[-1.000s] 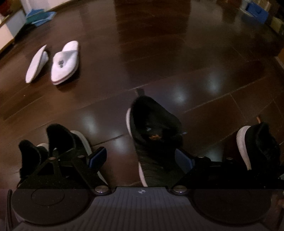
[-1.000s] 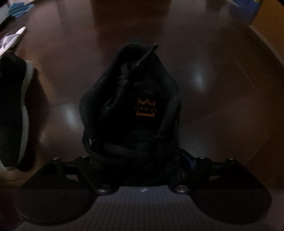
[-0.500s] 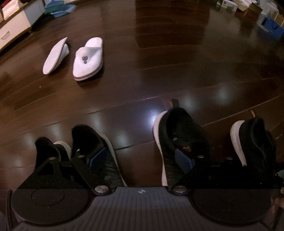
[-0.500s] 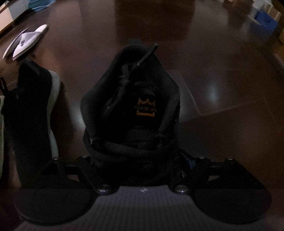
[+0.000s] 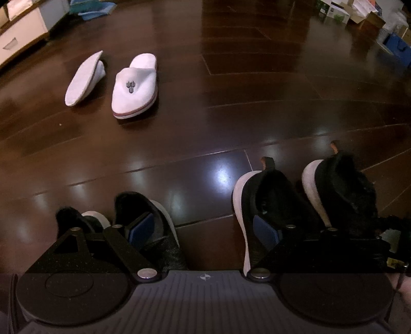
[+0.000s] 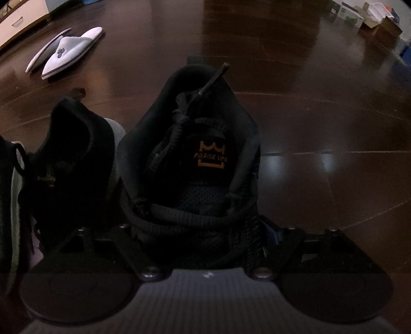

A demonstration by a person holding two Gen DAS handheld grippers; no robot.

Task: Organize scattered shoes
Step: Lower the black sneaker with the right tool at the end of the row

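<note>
**Black sneakers line up on a dark wood floor as one gripper clasps the last shoe**

Left wrist view: the left gripper hangs low over the glossy brown floor, its jaws spread wide with nothing between the blue pads. Four black sneakers with white soles stand in a near row: a left pair partly hidden behind the left finger, and to the right a second sneaker just beside a third sneaker at the right edge, heels pointing far. Far left, well apart from the row, lie two white slippers: one upright slipper showing a dark emblem, and a tipped slipper resting on its side just to its left. A white cabinet and blue items sit at the far-left corner; boxes crowd the far right.

Right wrist view: the right gripper is clamped on a black lace-up sneaker, its tongue bearing an orange crown logo, laces bunched against the fingers. Whether the shoe rests on the floor cannot be told. Just left of it stands a neighbouring black sneaker. The white slippers appear far left.
</note>
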